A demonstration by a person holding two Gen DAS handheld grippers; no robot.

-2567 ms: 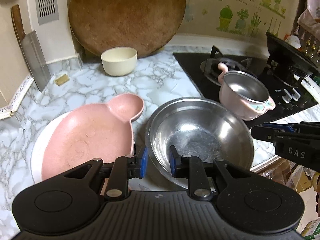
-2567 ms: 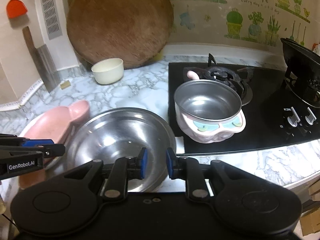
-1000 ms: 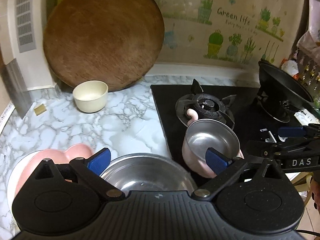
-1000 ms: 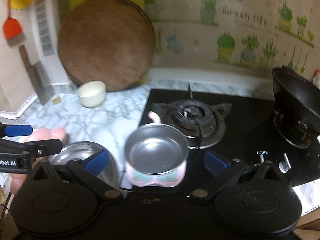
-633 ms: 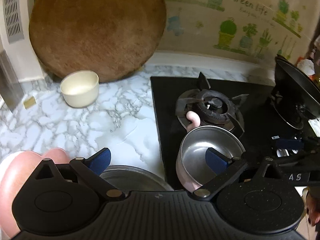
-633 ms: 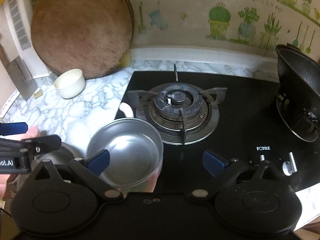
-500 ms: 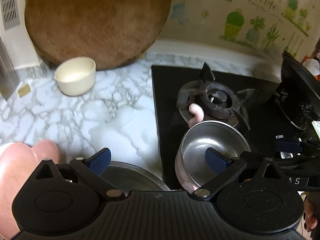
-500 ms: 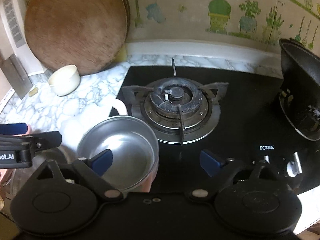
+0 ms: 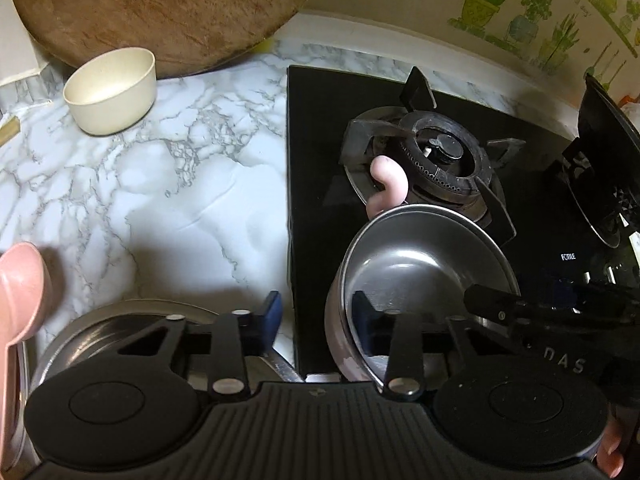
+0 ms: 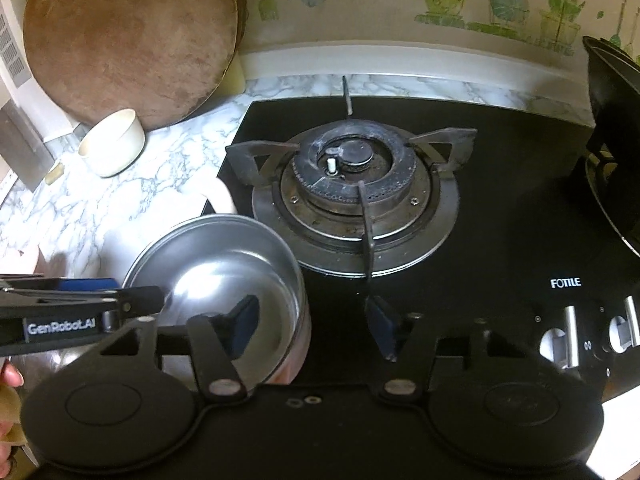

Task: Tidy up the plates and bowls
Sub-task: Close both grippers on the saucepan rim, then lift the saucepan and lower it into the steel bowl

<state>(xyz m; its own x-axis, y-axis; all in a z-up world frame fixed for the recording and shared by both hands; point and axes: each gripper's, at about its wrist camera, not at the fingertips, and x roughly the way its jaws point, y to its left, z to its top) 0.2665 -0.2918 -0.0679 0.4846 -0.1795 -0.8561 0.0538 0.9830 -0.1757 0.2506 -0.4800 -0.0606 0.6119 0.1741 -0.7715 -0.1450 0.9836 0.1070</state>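
Note:
A small pink pot (image 9: pixel 420 272) with a steel inside stands at the front left of the black hob (image 9: pixel 320 140), its curled handle pointing at the burner. My left gripper (image 9: pixel 316 314) straddles the pot's left wall, one finger inside and one outside over the counter. Its jaws are closing and the outer pad is still clear of the wall. My right gripper (image 10: pixel 312 324) straddles the right wall of the same pot (image 10: pixel 224 272), also closing, with a gap at the outer pad. The big steel bowl (image 9: pixel 120 320) and pink plate (image 9: pixel 20 288) lie at lower left.
A cream bowl (image 9: pixel 110 90) sits on the marble counter (image 9: pixel 160 200) in front of a round wooden board (image 9: pixel 160 12) leaning on the wall. The gas burner (image 10: pixel 352 184) is just behind the pot. A black wok (image 10: pixel 616 120) is at the right, stove knobs (image 10: pixel 568 332) at front right.
Both grippers have come down and forward onto the pink pot. Their jaws, wide apart before, have narrowed around opposite sides of its rim.

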